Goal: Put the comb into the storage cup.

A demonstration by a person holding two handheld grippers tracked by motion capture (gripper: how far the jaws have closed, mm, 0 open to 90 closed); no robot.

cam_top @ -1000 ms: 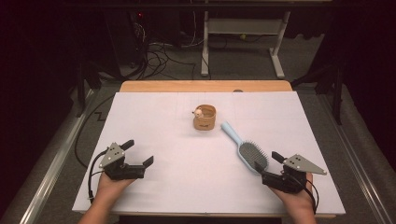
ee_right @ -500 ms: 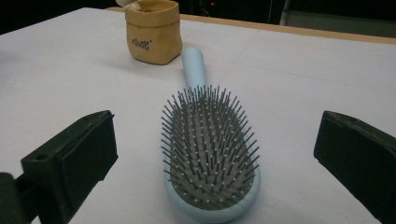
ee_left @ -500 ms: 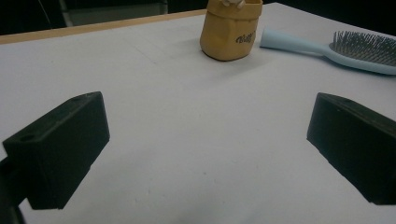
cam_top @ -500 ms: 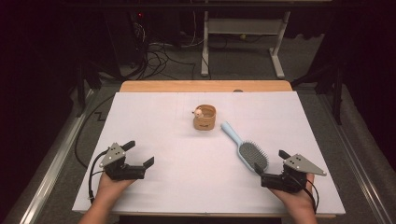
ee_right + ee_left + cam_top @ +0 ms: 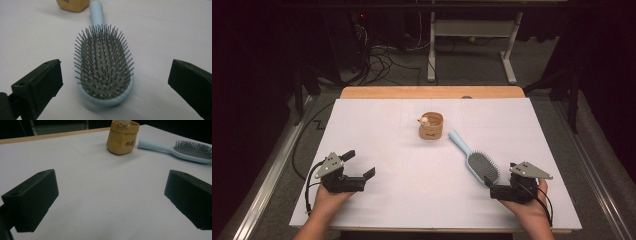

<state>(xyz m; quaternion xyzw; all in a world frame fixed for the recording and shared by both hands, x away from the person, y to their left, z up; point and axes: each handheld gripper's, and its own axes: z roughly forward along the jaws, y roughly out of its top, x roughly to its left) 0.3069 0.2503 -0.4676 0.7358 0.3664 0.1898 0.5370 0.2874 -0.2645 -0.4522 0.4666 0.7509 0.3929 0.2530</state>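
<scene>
Both tools (image 5: 359, 165) (image 5: 490, 184) spread wide near the table's front edge (image 5: 437, 227), hairbrush (image 5: 482, 166) before the right

Markings: one dark script word, not legible.

The small tan pouch (image 5: 122, 137) carried a short dark handwritten-style word on its side wall, seen in the left gripper view; the letters were too blurred to be read with confidence. In the high view the same pouch (image 5: 431, 126) showed a dark mark on its front, too small to be read. In the right gripper view a fragment of dark lettering stood at the top edge on the pouch (image 5: 72, 5), cut off by the frame. No other text, number or sign was readable.
</scene>
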